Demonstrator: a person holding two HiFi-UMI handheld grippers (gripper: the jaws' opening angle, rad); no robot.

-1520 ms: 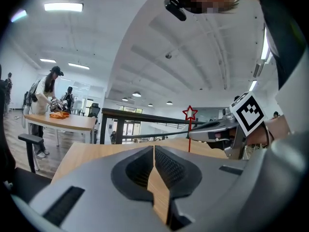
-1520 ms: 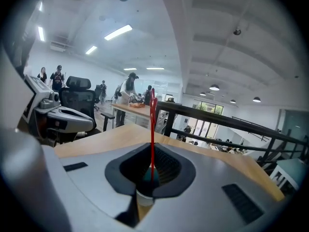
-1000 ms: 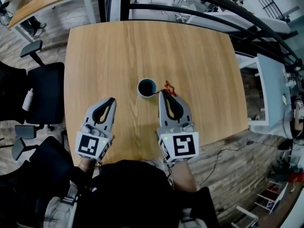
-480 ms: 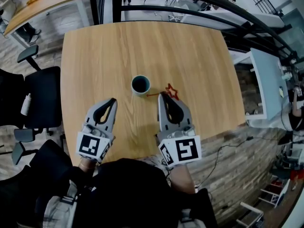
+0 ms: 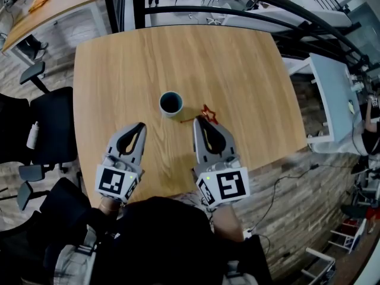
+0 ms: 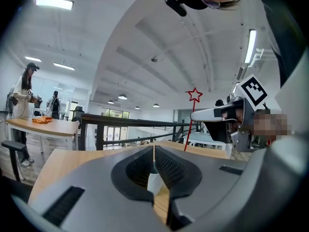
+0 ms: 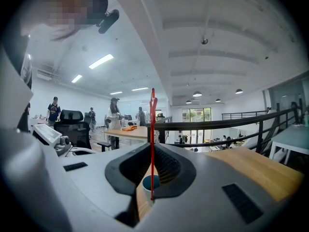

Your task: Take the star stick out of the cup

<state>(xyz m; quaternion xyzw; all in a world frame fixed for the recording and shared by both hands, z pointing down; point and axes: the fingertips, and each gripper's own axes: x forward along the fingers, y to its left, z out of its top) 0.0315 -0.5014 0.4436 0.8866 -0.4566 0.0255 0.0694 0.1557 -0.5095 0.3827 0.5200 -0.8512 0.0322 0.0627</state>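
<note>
A white cup with a dark inside stands upright on the round wooden table. The red star stick is outside it, to its right, pinched by my right gripper, which is shut on the thin stem. In the right gripper view the stick stands upright between the jaws, with the cup lower behind it. My left gripper is shut, holds nothing, and hovers near-left of the cup. The left gripper view shows the star above the right gripper.
Black office chairs stand left of the table. A black railing runs behind the table's far edge. A white desk is at the right, and a wooden desk at the far left. People stand in the distance.
The right gripper has drawn the star stick a little further from the cup's rim, toward me and to the right. The left gripper has stayed where it was.
</note>
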